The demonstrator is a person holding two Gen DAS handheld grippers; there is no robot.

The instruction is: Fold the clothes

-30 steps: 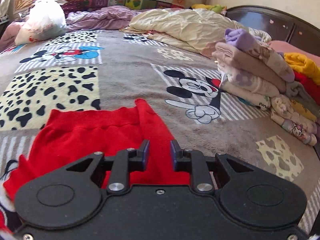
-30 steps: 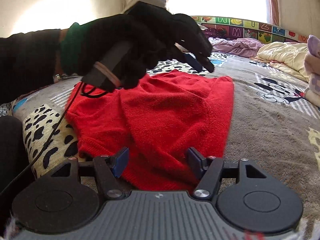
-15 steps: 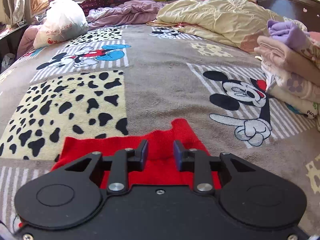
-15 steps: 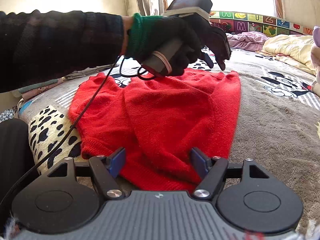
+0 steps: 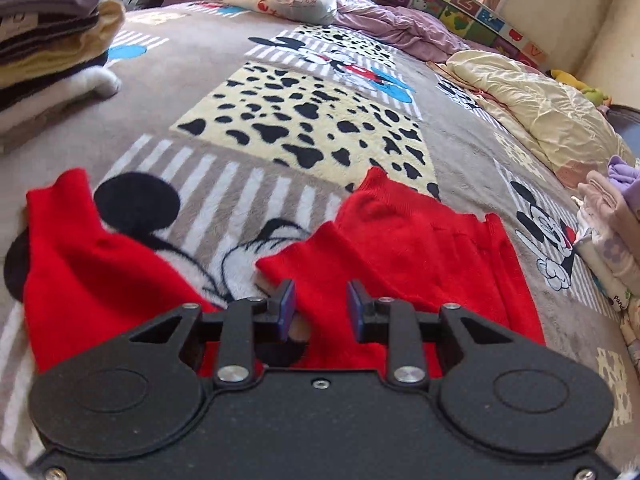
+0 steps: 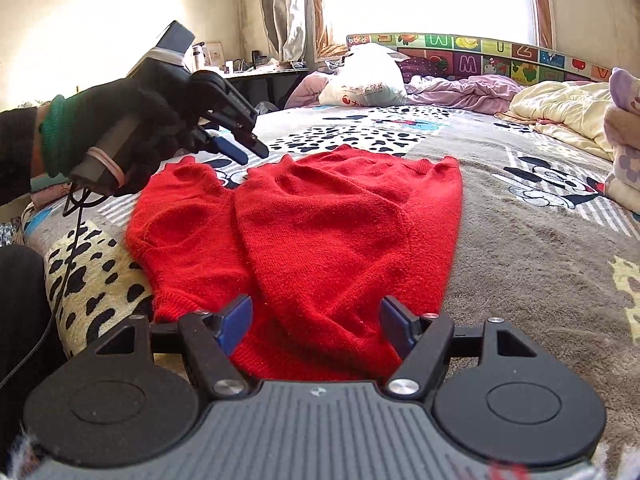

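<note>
L gripper [image 5: 320, 306]: jaws are seen part-spread, nothing pinched; a small widening has just been made, w/ only air and a bit of blanket between the pads. R gripper [image 6: 316, 322]: jaws are held wide apart, nothing clamped; the near hem of the red sweater [image 6: 320, 236] lies between and below them, but contact can't be confirmed.

The sweater is spread flat on the cartoon blanket [image 5: 260, 80], hem toward the R gripper, one side already folded over the body, a loose sleeve [image 5: 80, 256] left sticking out on the L side.

Risks, as judged from here:
- The L jaws are set narrow, so thick knit could be missed or only a single layer nipped; the sleeve would then be dragged, not lifted.
- The plush blanket could be caught along w/ the knit if the tips are driven too deep.
- Since the hem isn't pinned by the R jaws, the done fold could be pulled askew by any tug on the sleeve.
- The folded stack [image 5: 608, 236] nearby could be knocked by a wide swing.

Pose: the L gloved hand [image 6: 120, 136] is held above the sleeve's far end, handle gripped, tool angled steeply down toward the cloth, not touching. The R gripper is held low at the bed edge, shallow tilt, aimed along the sweater's length.
</note>
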